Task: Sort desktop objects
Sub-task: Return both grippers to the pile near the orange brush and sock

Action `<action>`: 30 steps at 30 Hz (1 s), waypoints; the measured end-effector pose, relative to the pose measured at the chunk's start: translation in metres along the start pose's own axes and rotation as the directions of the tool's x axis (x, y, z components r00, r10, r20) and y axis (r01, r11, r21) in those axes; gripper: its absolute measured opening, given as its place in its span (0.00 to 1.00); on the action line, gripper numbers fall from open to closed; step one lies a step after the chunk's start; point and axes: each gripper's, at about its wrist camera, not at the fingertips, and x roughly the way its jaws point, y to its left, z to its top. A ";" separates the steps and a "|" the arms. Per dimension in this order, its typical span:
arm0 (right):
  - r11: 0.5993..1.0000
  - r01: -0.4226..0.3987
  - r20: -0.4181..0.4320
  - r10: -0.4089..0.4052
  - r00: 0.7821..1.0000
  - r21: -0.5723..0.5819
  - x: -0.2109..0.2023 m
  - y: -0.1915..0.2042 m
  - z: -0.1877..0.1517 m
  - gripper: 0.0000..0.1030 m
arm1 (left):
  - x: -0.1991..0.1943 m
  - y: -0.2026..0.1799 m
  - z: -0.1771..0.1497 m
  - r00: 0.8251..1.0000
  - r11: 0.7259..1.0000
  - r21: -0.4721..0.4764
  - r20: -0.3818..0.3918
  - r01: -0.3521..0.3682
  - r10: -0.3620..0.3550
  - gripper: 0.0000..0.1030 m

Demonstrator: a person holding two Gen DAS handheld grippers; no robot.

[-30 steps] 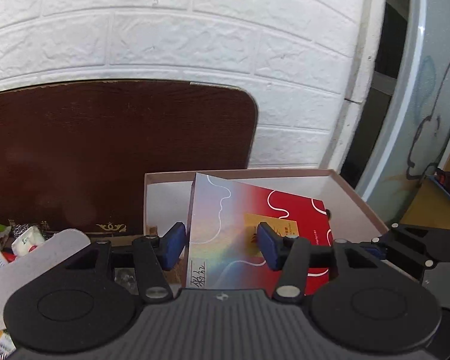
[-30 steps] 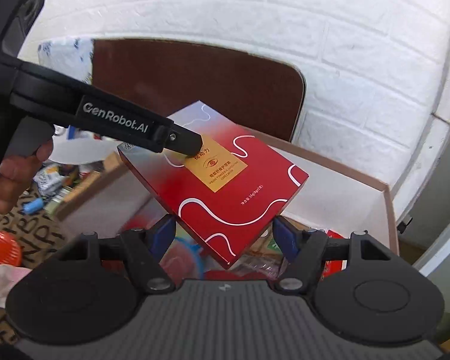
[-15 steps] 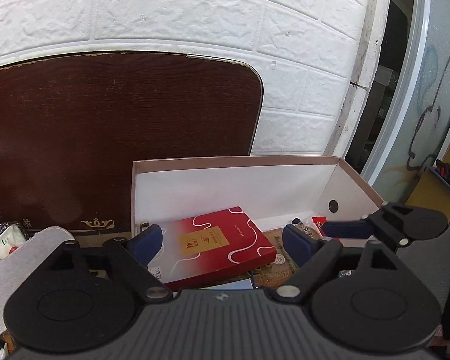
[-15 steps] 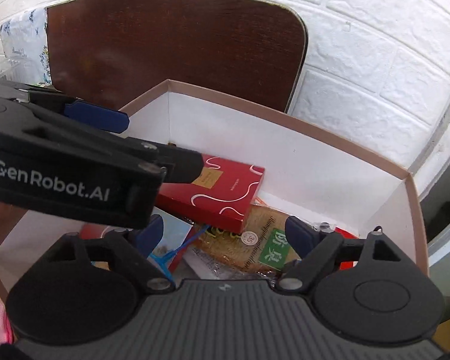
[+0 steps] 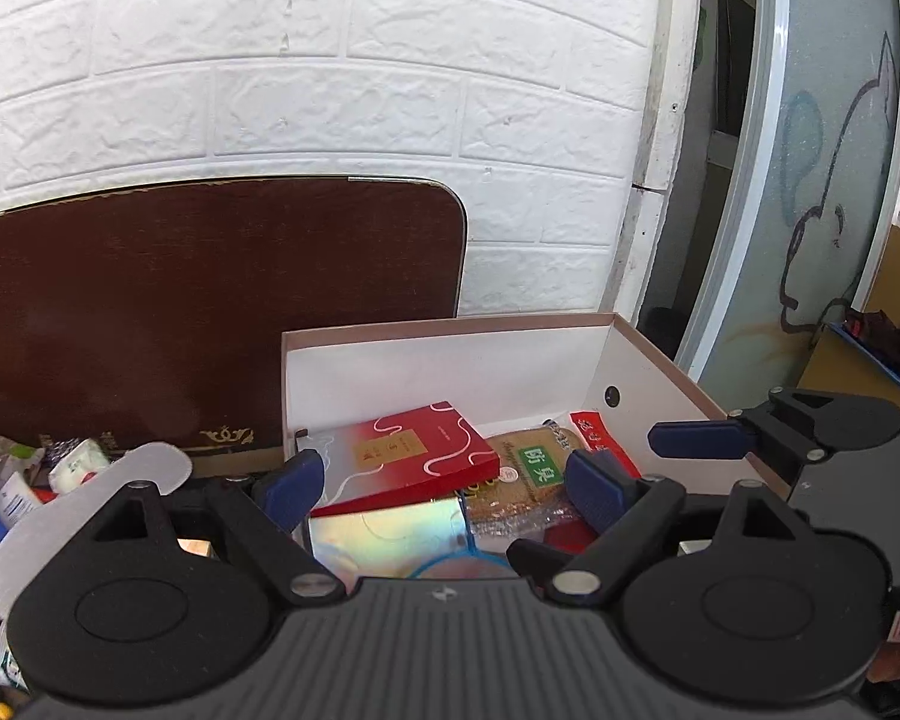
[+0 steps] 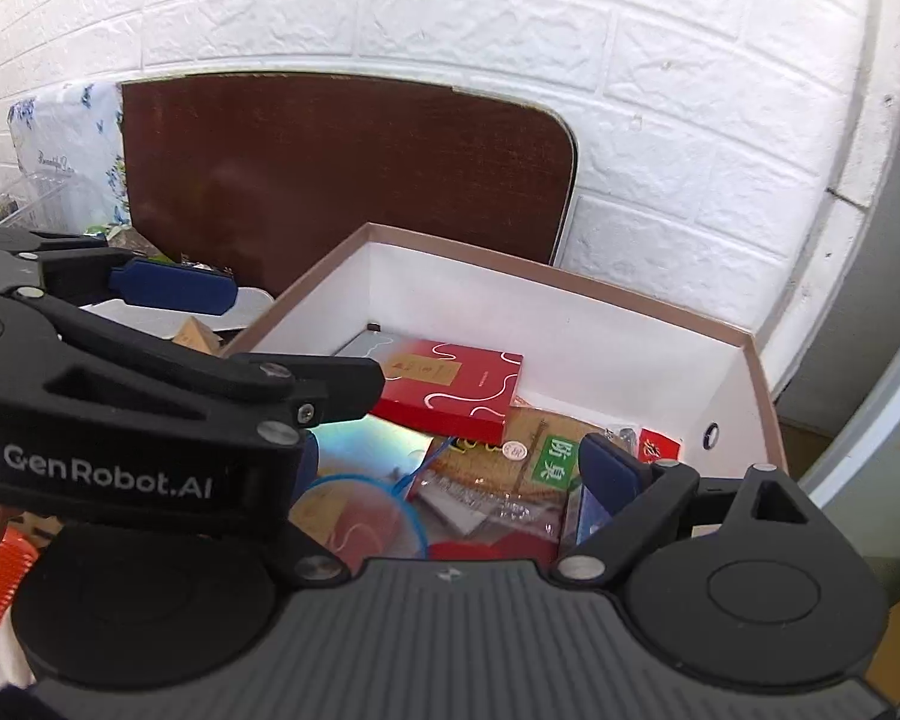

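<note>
White brick wall and a dark brown board (image 5: 210,312) closed off the far side. One open cardboard box (image 5: 450,360) sat against them, its right wall low. One red box (image 5: 414,456) lay tilted inside on packets. Left gripper (image 5: 444,483) and right gripper (image 6: 450,468) hovered at the near rim, both spread wide, holding nothing.
</note>
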 end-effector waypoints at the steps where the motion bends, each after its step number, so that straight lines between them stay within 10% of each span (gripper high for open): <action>1: 1.000 0.001 0.005 -0.001 1.000 0.002 -0.006 0.003 -0.001 0.89 | -0.006 -0.001 -0.002 1.000 1.000 -0.005 0.002 -0.001 0.001 0.88; 19: 0.993 -0.092 0.054 0.088 0.995 0.076 -0.083 0.066 -0.060 0.89 | -0.103 -0.003 -0.067 0.994 0.992 -0.060 -0.011 -0.108 0.107 0.88; 30: 0.978 -0.203 -0.043 0.205 0.978 0.051 -0.074 0.137 -0.134 0.92 | -0.140 0.038 -0.165 0.982 0.967 -0.197 -0.134 -0.160 0.135 0.88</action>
